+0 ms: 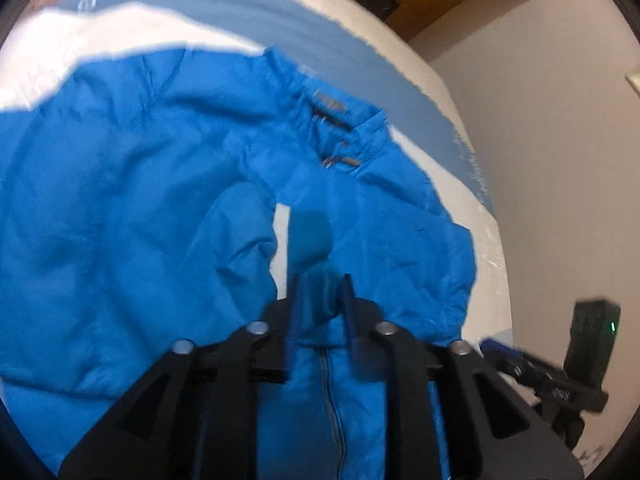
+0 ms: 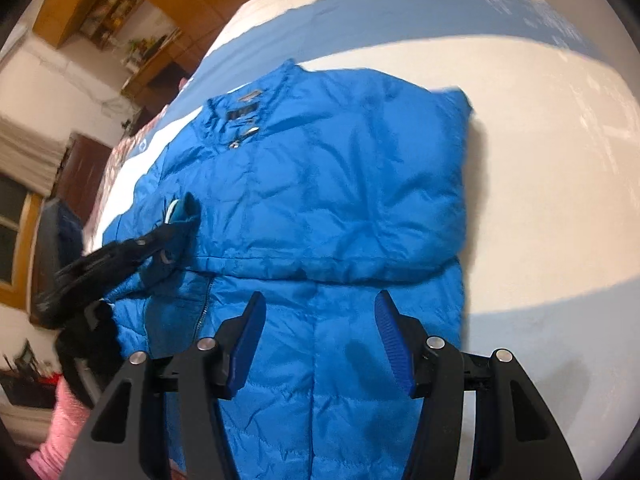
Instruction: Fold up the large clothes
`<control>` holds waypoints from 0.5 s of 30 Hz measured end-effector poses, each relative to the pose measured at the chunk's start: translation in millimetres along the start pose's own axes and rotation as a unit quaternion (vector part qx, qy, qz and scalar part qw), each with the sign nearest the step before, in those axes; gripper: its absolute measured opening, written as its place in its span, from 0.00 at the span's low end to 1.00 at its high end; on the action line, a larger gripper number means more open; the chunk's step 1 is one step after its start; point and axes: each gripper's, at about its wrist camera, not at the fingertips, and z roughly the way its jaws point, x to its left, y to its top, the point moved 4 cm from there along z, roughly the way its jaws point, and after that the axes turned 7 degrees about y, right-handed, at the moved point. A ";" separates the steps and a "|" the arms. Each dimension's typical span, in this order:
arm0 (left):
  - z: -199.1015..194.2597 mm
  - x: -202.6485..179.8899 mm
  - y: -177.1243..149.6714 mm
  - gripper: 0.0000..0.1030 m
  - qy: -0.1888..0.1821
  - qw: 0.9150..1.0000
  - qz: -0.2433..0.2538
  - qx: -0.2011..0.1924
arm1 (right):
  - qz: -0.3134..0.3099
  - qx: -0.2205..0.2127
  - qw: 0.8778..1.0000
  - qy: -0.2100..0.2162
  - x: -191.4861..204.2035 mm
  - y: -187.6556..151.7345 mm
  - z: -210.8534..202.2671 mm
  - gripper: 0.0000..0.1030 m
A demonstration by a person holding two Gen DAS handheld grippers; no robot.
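A bright blue padded jacket (image 1: 152, 184) lies spread on a white and blue bed (image 1: 120, 36), collar away from me. My left gripper (image 1: 320, 292) is shut on the jacket's dark blue sleeve cuff (image 1: 310, 240) and holds it over the jacket front, beside the zip. In the right wrist view the same jacket (image 2: 340, 184) has one sleeve folded across its front. There the left gripper (image 2: 172, 232) shows at the left, holding the cuff. My right gripper (image 2: 320, 336) is open and empty, just above the jacket's lower part.
The bed's white cover (image 2: 540, 160) stretches to the right of the jacket. A black device with a green light (image 1: 592, 336) stands on the floor by the bed. Wooden shelves (image 2: 120, 12) and a wall lie beyond. A pink sleeve (image 2: 60, 420) shows at lower left.
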 end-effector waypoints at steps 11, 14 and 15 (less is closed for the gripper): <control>-90.9 86.9 25.6 0.65 0.192 0.977 -0.001 -0.094 | -0.104 0.043 0.993 0.047 99.0 44.0 68.2 0.82; -96.1 119.1 26.8 0.65 0.216 0.972 -0.028 -0.086 | -0.105 0.072 0.989 0.072 113.9 52.3 96.6 0.77; -95.6 124.7 27.6 0.65 0.221 0.971 -0.032 -0.085 | -0.103 0.080 0.988 0.080 116.8 54.2 105.4 0.76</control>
